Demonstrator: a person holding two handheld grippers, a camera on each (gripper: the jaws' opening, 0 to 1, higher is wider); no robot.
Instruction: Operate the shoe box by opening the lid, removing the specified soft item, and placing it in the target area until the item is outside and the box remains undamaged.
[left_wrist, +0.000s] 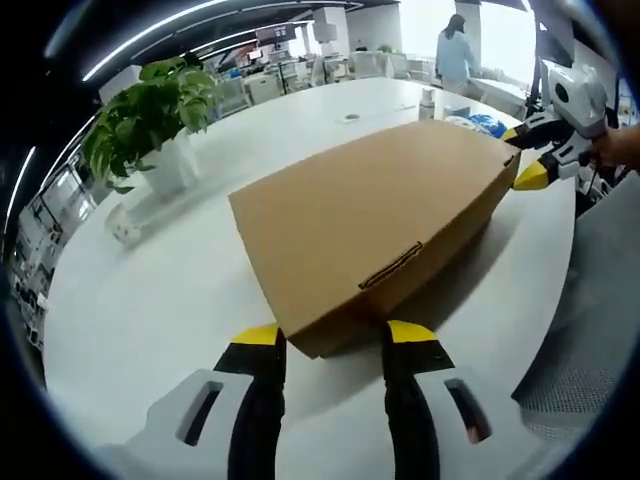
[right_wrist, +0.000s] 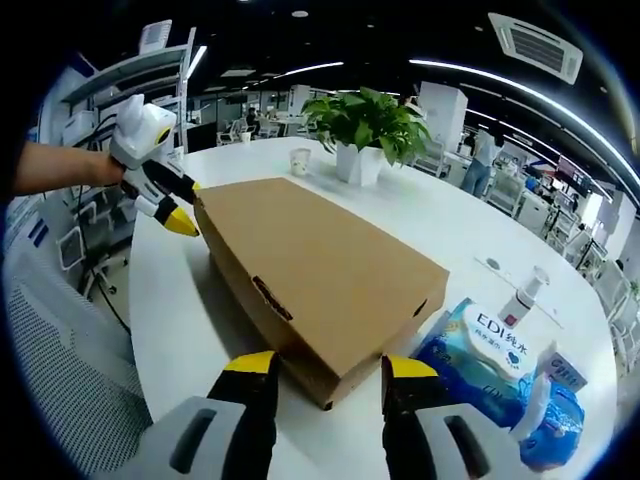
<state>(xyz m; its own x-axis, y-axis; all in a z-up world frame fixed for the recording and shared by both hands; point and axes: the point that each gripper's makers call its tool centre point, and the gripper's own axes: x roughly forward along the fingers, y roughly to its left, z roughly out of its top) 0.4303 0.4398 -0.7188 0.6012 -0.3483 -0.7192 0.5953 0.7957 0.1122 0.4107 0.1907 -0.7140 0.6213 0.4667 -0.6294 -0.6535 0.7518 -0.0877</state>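
A closed brown cardboard shoe box (left_wrist: 370, 225) lies on the white table (left_wrist: 150, 310), its lid tab tucked into the front wall. My left gripper (left_wrist: 335, 340) is open, its yellow-tipped jaws straddling the box's near corner. In the right gripper view, the same box (right_wrist: 320, 265) runs away from me, and my right gripper (right_wrist: 328, 368) stands open around the opposite corner. Each gripper also appears in the other's view: the right gripper (left_wrist: 525, 155) at the box's far end, and the left gripper (right_wrist: 185, 207), held by a hand, at the far left corner. The box's contents are hidden.
A potted green plant (left_wrist: 150, 120) stands beyond the box, with a paper cup (right_wrist: 300, 160) near it. A blue wet-wipes pack (right_wrist: 500, 350) and a small bottle (right_wrist: 520, 295) lie beside the box. A grey mesh chair (right_wrist: 60, 350) sits at the table edge. A person (left_wrist: 455, 50) stands far off.
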